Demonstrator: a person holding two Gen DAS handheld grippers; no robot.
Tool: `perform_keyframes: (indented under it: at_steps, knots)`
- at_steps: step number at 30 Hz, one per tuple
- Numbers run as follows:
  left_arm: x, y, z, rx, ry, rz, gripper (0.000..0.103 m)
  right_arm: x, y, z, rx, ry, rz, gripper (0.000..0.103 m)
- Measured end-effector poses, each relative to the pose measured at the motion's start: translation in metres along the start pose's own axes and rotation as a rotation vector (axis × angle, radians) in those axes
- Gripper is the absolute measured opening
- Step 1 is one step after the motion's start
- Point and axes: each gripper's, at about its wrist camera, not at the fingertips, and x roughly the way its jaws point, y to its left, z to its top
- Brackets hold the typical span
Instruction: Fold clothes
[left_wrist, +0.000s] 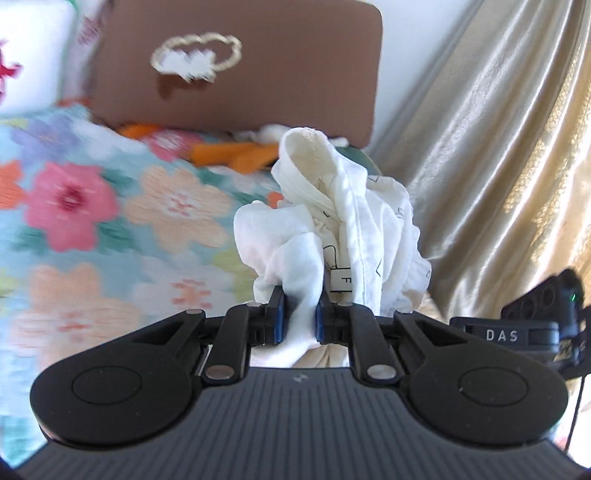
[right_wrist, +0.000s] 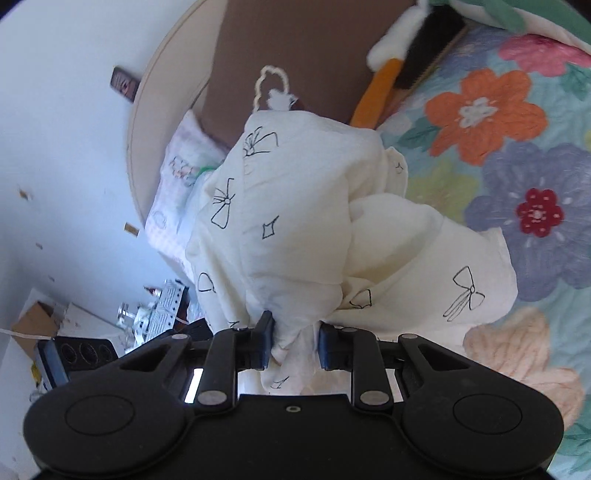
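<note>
Both the left tool (left_wrist: 299, 321) and right tool (right_wrist: 293, 345) are clamped on the bunched white cotton garment with black bow doodles (right_wrist: 295, 221), which fills each frame's centre above the floral-quilted bed (left_wrist: 92, 221).

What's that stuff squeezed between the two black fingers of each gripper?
A bunched fold of the white garment. The left gripper pinches it in the left wrist view. The right gripper pinches another part, with bow drawings, in the right wrist view.
</note>
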Motion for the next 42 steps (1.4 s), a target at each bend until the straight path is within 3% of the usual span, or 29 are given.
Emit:
perform_keyframes:
  at_steps: [5, 13, 17, 20, 24, 28, 34, 38, 42]
  knots:
    - [-0.064, 0.028, -0.009, -0.022, -0.007, 0.008, 0.013, 0.015, 0.056, -0.027, -0.231, 0.104, 0.0, 0.027]
    - [-0.149, 0.049, -0.018, 0.115, -0.033, 0.151, 0.013, 0.056, 0.097, -0.056, -0.209, 0.221, 0.159, 0.027]
    - [-0.172, 0.078, -0.023, 0.07, -0.045, 0.19, 0.013, 0.076, 0.116, -0.079, -0.263, 0.3, 0.192, 0.027]
    - [-0.181, 0.1, -0.025, 0.031, -0.076, 0.221, 0.013, 0.092, 0.136, -0.087, -0.357, 0.299, 0.185, 0.027]
    - [-0.176, 0.132, -0.016, -0.011, -0.104, 0.267, 0.014, 0.113, 0.153, -0.078, -0.541, 0.176, 0.063, 0.027]
    - [-0.144, 0.163, -0.001, 0.024, -0.056, 0.314, 0.014, 0.122, 0.126, -0.051, -0.538, 0.081, -0.159, 0.022]
    - [-0.115, 0.197, -0.015, 0.016, -0.057, 0.434, 0.012, 0.127, 0.072, -0.041, -0.543, 0.063, -0.457, 0.017]
    - [-0.126, 0.212, -0.024, -0.073, -0.066, 0.424, 0.012, 0.127, 0.075, -0.044, -0.603, 0.055, -0.523, 0.014]
    - [-0.148, 0.213, -0.027, -0.085, -0.122, 0.452, 0.012, 0.121, 0.089, -0.04, -0.65, -0.006, -0.559, 0.012]
